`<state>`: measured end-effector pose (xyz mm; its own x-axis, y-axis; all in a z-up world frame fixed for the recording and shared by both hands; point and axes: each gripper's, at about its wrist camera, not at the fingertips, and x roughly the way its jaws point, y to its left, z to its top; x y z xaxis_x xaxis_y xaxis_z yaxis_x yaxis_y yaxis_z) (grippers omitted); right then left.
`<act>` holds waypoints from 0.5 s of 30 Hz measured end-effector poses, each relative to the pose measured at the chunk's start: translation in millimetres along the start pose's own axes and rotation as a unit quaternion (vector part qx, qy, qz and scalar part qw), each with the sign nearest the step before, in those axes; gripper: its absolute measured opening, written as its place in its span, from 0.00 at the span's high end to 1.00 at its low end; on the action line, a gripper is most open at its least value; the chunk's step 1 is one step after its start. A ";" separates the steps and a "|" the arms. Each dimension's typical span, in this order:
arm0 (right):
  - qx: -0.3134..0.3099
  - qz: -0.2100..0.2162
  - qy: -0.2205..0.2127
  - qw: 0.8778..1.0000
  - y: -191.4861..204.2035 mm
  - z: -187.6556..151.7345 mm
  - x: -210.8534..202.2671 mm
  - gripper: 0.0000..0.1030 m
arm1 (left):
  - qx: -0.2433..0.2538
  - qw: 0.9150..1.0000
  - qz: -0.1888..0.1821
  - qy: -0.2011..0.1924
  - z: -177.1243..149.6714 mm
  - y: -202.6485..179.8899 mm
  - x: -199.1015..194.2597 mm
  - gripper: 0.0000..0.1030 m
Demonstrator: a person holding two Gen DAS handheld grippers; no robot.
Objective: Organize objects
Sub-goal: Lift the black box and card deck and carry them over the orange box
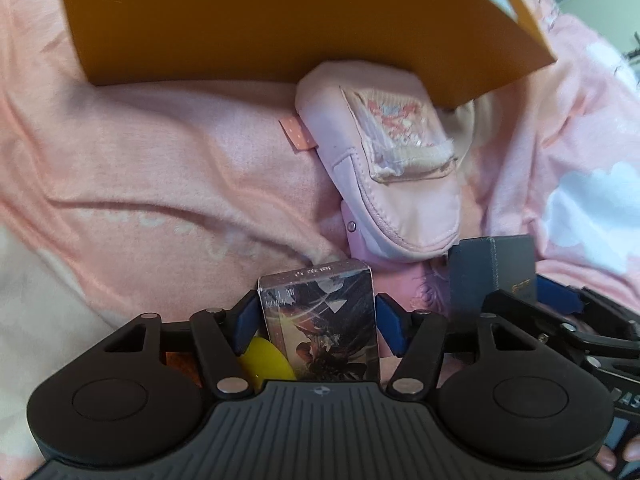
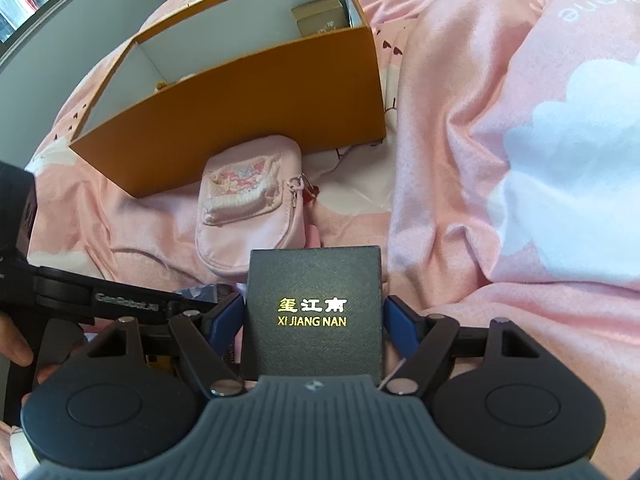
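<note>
Fingers of the left gripper (image 1: 318,326) sit on either side of a shiny card pack (image 1: 320,324) standing upright between the blue pads, which lie against its sides in a grasp. A yellow object (image 1: 266,362) shows just beside the pack, under the near pad. Ahead of the tool lies a pink pouch (image 1: 384,172) on the pink bedding (image 1: 140,168), its far end tucked under the wall of an orange box (image 1: 260,20). Off to one side, the right gripper (image 1: 520,300) carries a dark box (image 1: 492,272).

Seen from the right wrist, the right gripper (image 2: 314,320) clasps the dark box (image 2: 314,312), gold lettering "XI JIANG NAN" facing the camera, pads against its sides. Straight ahead is the pink pouch (image 2: 248,208), touching the orange box (image 2: 240,108) beyond it. That box is open, white inside, with a small gold carton (image 2: 320,18) in its far compartment. The left gripper (image 2: 120,300) reaches in alongside.
</note>
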<state>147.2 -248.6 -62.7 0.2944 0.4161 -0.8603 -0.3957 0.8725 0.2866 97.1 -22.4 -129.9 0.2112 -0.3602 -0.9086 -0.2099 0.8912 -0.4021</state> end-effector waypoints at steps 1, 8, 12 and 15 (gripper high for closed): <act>0.001 0.001 -0.003 1.000 -0.4 -0.8 -2.3 0.26 | -0.003 1.000 -0.005 -0.004 -0.5 1.7 -5.6 0.32; 0.005 -0.002 -0.026 1.000 6.4 6.1 -17.5 0.26 | 0.006 0.998 -0.038 -0.050 -3.8 18.2 -46.7 0.33; -0.007 -0.005 -0.054 0.999 11.7 16.0 -34.1 0.26 | 0.011 0.995 -0.046 -0.083 -3.9 21.5 -73.5 0.34; -0.017 0.002 -0.075 0.997 16.1 26.9 -45.5 0.26 | 0.006 0.993 -0.056 -0.099 3.1 15.1 -80.5 0.34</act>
<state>150.9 -246.6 -7.7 0.4186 0.4545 -0.7863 -0.4245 0.8633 0.2731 79.9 20.9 -62.5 0.4175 -0.3975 -0.8171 -0.1628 0.8520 -0.4976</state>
